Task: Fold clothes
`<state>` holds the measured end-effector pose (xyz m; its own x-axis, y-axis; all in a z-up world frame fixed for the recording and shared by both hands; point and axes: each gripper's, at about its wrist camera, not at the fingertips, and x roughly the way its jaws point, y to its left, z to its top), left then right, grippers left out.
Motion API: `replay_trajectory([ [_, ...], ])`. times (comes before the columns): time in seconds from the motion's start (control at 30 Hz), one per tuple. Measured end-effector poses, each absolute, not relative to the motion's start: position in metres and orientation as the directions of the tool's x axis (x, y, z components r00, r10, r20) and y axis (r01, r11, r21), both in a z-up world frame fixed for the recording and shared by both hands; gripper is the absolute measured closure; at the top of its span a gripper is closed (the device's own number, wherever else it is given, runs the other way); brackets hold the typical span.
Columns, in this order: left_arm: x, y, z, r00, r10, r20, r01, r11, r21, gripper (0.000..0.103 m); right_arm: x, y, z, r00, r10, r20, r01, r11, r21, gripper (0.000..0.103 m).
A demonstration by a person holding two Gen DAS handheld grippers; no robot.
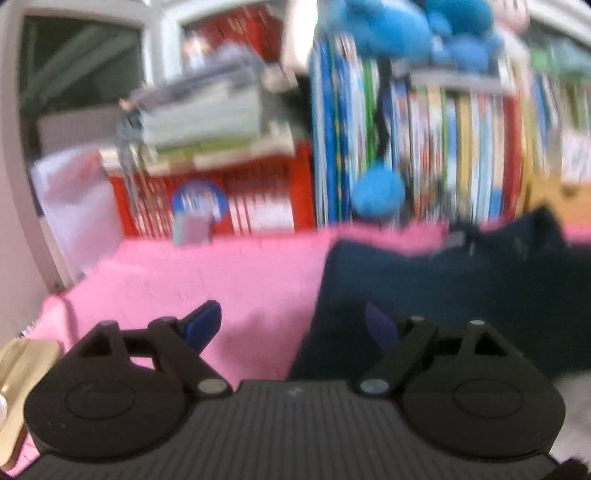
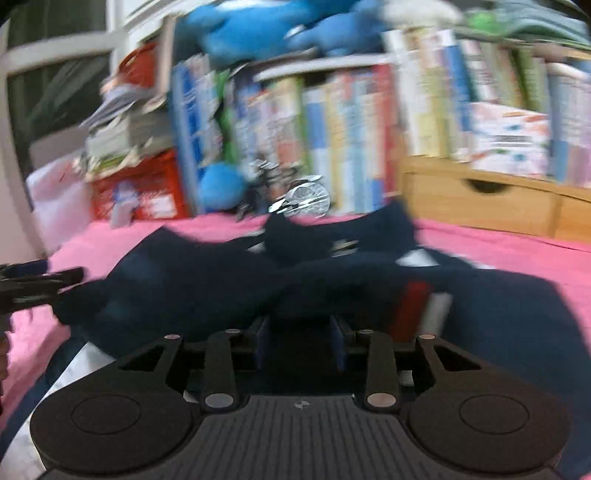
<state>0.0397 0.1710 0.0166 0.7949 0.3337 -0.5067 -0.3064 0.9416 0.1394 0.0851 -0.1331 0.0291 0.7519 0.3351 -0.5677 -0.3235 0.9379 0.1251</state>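
A dark navy garment [image 2: 229, 284] with a red and white patch [image 2: 421, 306] lies spread and rumpled on a pink cloth [image 2: 498, 251]. My right gripper [image 2: 301, 332] sits low over its near part with dark cloth between the half-closed fingers; the blur hides whether it pinches it. In the left wrist view the garment [image 1: 461, 295] lies to the right. My left gripper [image 1: 295, 325] is open and empty, its blue fingertips [image 1: 203, 325] wide apart over the garment's left edge and the pink cloth [image 1: 203, 273]. It also shows at the left edge of the right wrist view [image 2: 40, 284].
A bookshelf [image 2: 351, 122] packed with books stands behind the pink surface, with blue plush toys [image 2: 258, 26] on top. A red box [image 1: 240, 199] and stacked papers [image 1: 199, 114] are at back left. Wooden drawers [image 2: 480, 199] are at back right. A window [image 1: 74, 62] is far left.
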Motion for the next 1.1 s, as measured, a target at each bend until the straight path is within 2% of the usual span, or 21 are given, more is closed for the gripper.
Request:
replay_trajectory([
  [0.07,0.051,0.170,0.001,0.751,0.320,-0.578,-0.279,0.947,0.161,0.016,0.090,-0.136,0.026,0.749,0.309,-0.586,-0.302,0.947,0.113,0.068],
  [0.13,0.050,0.172,-0.003,0.746,0.316,-0.587,-0.279,0.948,0.156,0.013,0.094,-0.139,0.022,0.745,0.282,-0.604,-0.281,0.955,0.100,0.070],
  [0.17,0.050,0.172,-0.003,0.747,0.308,-0.589,-0.273,0.950,0.151,0.013,0.096,-0.141,0.020,0.743,0.269,-0.613,-0.270,0.958,0.093,0.083],
  [0.2,0.050,0.172,-0.003,0.749,0.299,-0.591,-0.266,0.953,0.145,0.011,0.098,-0.142,0.019,0.741,0.256,-0.621,-0.260,0.962,0.086,0.100],
  [0.23,0.050,0.173,-0.003,0.751,0.288,-0.594,-0.258,0.956,0.138,0.007,0.101,-0.144,0.017,0.738,0.242,-0.630,-0.249,0.965,0.079,0.103],
  [0.33,0.051,0.174,-0.003,0.754,0.256,-0.605,-0.234,0.965,0.117,0.001,0.107,-0.148,0.012,0.729,0.202,-0.654,-0.218,0.974,0.058,0.103],
  [0.43,0.051,0.171,-0.004,0.755,0.246,-0.608,-0.221,0.968,0.118,0.000,0.110,-0.155,0.012,0.730,0.194,-0.656,-0.198,0.978,0.070,0.103],
  [0.47,0.051,0.170,-0.003,0.755,0.252,-0.605,-0.223,0.967,0.124,0.001,0.108,-0.158,0.015,0.738,0.217,-0.639,-0.200,0.975,0.100,0.101],
  [0.5,0.050,0.170,-0.002,0.758,0.250,-0.602,-0.225,0.967,0.119,0.003,0.105,-0.161,0.019,0.746,0.239,-0.621,-0.202,0.971,0.130,0.091],
  [0.53,0.048,0.170,0.000,0.762,0.247,-0.599,-0.225,0.968,0.112,0.012,0.103,-0.165,0.023,0.754,0.260,-0.603,-0.205,0.966,0.160,0.084],
  [0.57,0.045,0.172,0.007,0.775,0.242,-0.583,-0.232,0.968,0.092,0.017,0.100,-0.166,0.027,0.773,0.283,-0.568,-0.226,0.959,0.170,0.070],
  [0.6,0.041,0.173,0.016,0.791,0.237,-0.564,-0.240,0.968,0.069,0.017,0.096,-0.167,0.030,0.791,0.305,-0.530,-0.248,0.952,0.177,0.061],
  [0.67,0.040,0.176,0.039,0.833,0.242,-0.497,-0.264,0.964,0.028,0.018,0.099,-0.165,0.030,0.812,0.278,-0.513,-0.232,0.961,0.153,0.056],
  [0.77,0.061,0.167,0.065,0.868,0.207,-0.452,-0.216,0.976,0.031,0.018,0.115,-0.157,0.017,0.803,0.237,-0.548,-0.205,0.971,0.119,0.056],
  [0.8,0.073,0.161,0.066,0.868,0.189,-0.459,-0.189,0.981,0.046,0.020,0.120,-0.154,0.013,0.799,0.223,-0.559,-0.197,0.975,0.108,0.056],
  [0.83,0.087,0.155,0.066,0.867,0.170,-0.469,-0.160,0.985,0.062,0.031,0.123,-0.150,0.008,0.795,0.216,-0.567,-0.197,0.976,0.097,0.056],
  [0.87,0.102,0.149,0.060,0.853,0.157,-0.499,-0.137,0.988,0.077,0.046,0.124,-0.147,0.004,0.793,0.208,-0.572,-0.198,0.977,0.081,0.054],
  [0.93,0.135,0.139,0.048,0.813,0.134,-0.567,-0.092,0.990,0.103,0.059,0.123,-0.140,-0.005,0.793,0.194,-0.577,-0.207,0.977,0.044,0.051],
  [1.0,0.159,0.138,0.030,0.773,0.175,-0.610,-0.107,0.983,0.147,0.061,0.121,-0.133,-0.011,0.793,0.182,-0.582,-0.223,0.975,0.001,0.041],
  [1.1,0.187,0.149,0.004,0.718,0.286,-0.634,-0.183,0.957,0.224,0.059,0.119,-0.120,-0.014,0.788,0.163,-0.594,-0.250,0.966,-0.066,0.033],
])
